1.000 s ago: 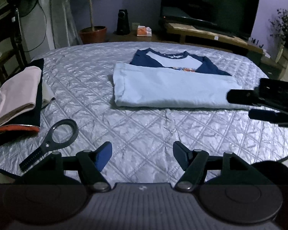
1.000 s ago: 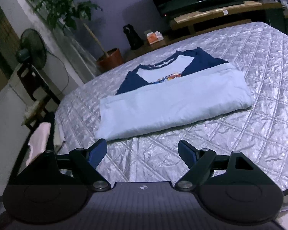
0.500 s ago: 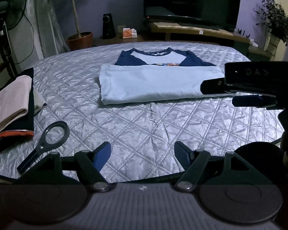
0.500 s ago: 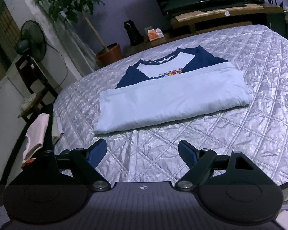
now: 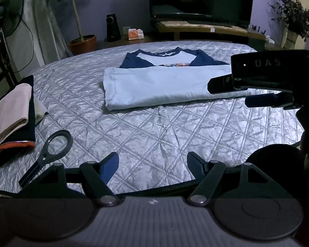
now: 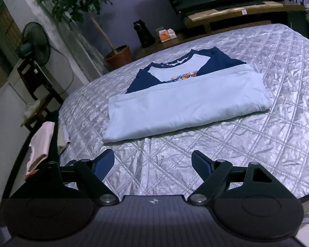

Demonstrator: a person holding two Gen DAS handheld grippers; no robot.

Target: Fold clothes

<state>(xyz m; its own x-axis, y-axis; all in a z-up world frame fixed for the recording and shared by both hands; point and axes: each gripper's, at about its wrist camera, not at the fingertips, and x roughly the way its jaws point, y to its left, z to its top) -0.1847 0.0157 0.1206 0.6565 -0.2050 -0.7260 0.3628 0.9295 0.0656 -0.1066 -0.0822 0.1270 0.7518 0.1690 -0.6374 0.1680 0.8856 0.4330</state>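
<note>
Both grippers, left gripper [image 5: 152, 165] and right gripper [image 6: 153, 161], gape empty; they'd best pinch the half-folded pale-blue-and-navy cotton T-shirt [image 6: 187, 100] by its side edges, evenly.

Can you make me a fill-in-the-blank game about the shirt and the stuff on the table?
1. The shirt lies on the table, folded with its ____ sleeves showing at the far edge.
2. Both the left gripper and the right gripper are ____.
3. The magnifier lies right beside the ____ of folded clothes.

Missing words: navy; open; pile
</note>
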